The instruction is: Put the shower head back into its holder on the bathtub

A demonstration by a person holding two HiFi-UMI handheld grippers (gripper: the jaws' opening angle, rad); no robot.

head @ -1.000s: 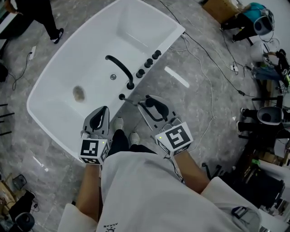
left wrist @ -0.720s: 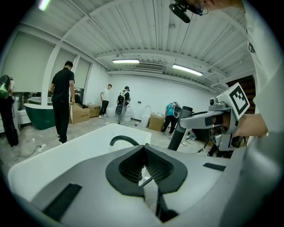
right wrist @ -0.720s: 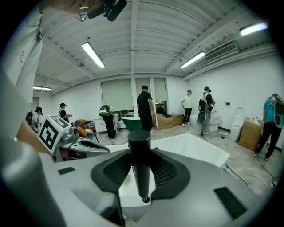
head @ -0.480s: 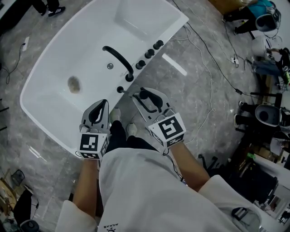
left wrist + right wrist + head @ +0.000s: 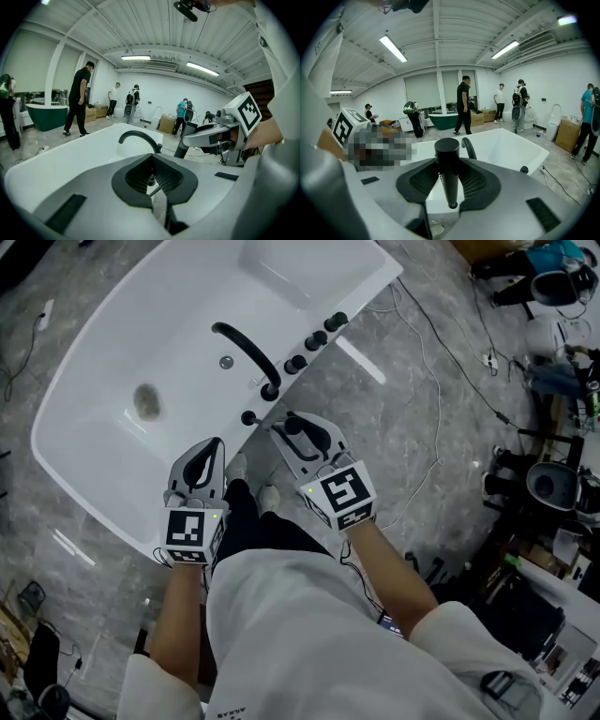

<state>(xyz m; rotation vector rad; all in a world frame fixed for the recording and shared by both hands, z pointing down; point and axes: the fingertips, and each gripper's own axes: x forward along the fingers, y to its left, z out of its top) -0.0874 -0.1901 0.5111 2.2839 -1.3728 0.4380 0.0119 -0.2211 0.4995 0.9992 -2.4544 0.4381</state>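
The white bathtub (image 5: 75,470) lies ahead of me, with a curved black spout (image 5: 246,354), three black knobs (image 5: 316,340) and a small black holder (image 5: 249,417) on its near rim. My right gripper (image 5: 298,435) is shut on the black shower head (image 5: 447,171), which stands upright between the pads; a thin hose (image 5: 266,448) runs from it toward the rim. The gripper hangs just right of the holder, apart from it. My left gripper (image 5: 208,457) hovers over the tub's near edge, shut with nothing in it. The spout (image 5: 138,137) and the held shower head (image 5: 180,145) also show in the left gripper view.
Grey tiled floor surrounds the tub. Cables (image 5: 431,362) trail across it on the right, toward cluttered equipment (image 5: 553,484). My shoes (image 5: 255,493) stand against the tub's side. Several people and a green tub (image 5: 445,118) are far back in the room.
Both grippers have sunk toward the tub's rim. The right one still holds the shower head and is now nearer the holder.
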